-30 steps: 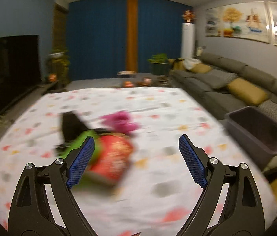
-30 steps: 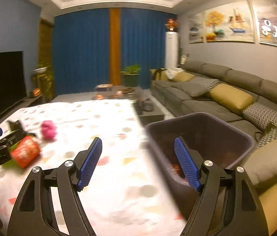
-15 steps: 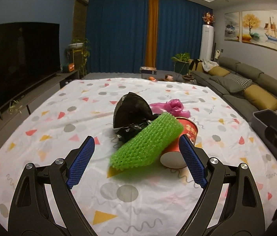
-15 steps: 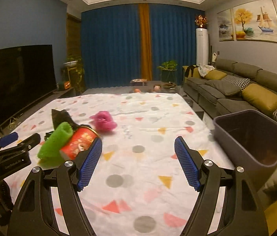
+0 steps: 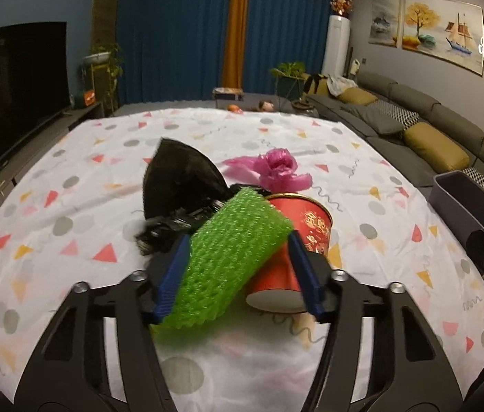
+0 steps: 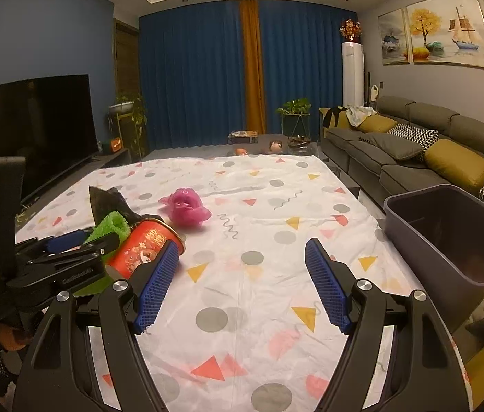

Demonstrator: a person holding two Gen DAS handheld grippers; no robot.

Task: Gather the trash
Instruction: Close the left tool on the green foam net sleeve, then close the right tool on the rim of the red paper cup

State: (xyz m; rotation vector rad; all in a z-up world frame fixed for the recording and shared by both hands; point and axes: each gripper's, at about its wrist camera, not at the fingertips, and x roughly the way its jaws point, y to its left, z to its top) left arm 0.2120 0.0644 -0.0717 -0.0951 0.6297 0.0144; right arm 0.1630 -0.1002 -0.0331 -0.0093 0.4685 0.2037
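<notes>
Two blue pads (image 5: pixel 173 274) of the left gripper (image 5: pixel 236 274) had just been closing around the green foam net sleeve (image 5: pixel 231 261), low centre. Pick-up step; next, a firm clamp, then the grey plastic bin (image 6: pixel 447 240) at right. Right gripper (image 6: pixel 242 288) gaped, empty.

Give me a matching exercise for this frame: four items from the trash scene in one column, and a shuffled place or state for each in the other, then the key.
Things:
1. green foam net
2. red paper cup
3. pink plastic bag
4. grey bin

Places or states:
A. crumpled on the cloth, apart from both grippers
B. at the sheet's edge, by the sofa
C. between the left gripper's pads
D. lying on its side beside the foam net

Pairs: 1-C, 2-D, 3-A, 4-B
</notes>
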